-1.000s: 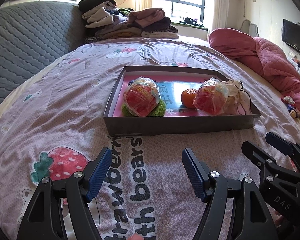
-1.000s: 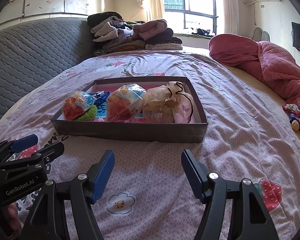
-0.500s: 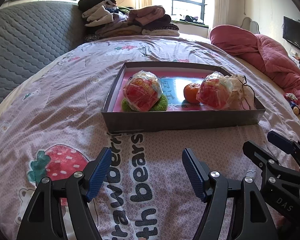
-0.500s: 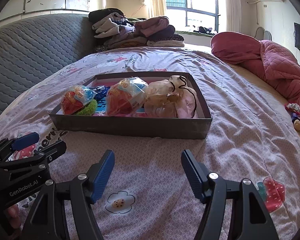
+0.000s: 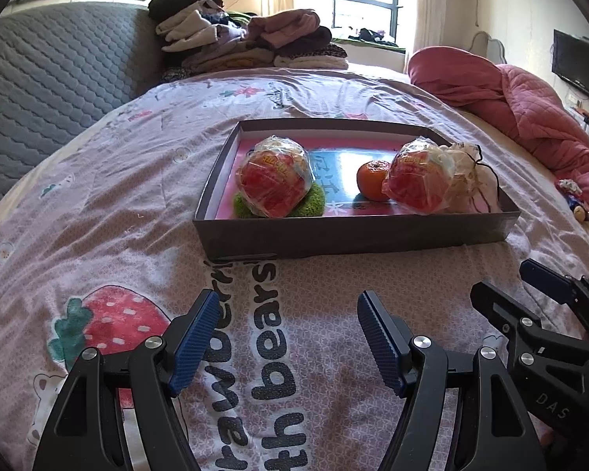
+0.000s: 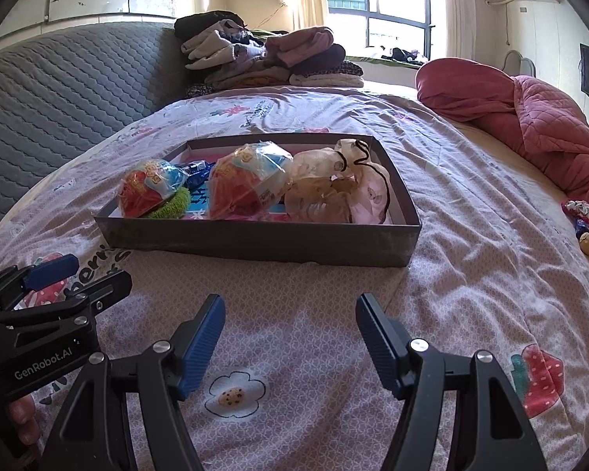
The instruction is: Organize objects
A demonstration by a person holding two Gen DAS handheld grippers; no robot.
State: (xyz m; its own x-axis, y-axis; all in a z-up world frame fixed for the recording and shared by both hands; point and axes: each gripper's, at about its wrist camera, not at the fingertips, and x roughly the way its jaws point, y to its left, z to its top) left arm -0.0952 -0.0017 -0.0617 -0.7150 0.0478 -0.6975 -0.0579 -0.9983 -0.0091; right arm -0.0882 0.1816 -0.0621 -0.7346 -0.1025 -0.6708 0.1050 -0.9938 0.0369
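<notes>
A dark shallow box (image 5: 353,235) (image 6: 255,241) sits on the bed ahead of both grippers. In it lie a wrapped red snack bag (image 5: 273,180) (image 6: 151,188) on a green scrubber (image 5: 314,206), an orange (image 5: 373,178), a second wrapped red bag (image 5: 418,180) (image 6: 247,182) and a sheer drawstring pouch (image 5: 471,180) (image 6: 337,188). My left gripper (image 5: 286,337) is open and empty, short of the box. My right gripper (image 6: 290,339) is open and empty too, beside it; it also shows in the left wrist view (image 5: 530,306).
Folded clothes (image 5: 247,43) are piled at the bed's far end. A pink quilt (image 5: 530,102) lies at the right. A grey padded headboard (image 5: 51,78) runs along the left. Small toys (image 6: 585,223) lie at the right edge of the bed.
Both grippers have drawn a little closer to the box, which looks slightly larger and lower in view. Both stay open and empty.
</notes>
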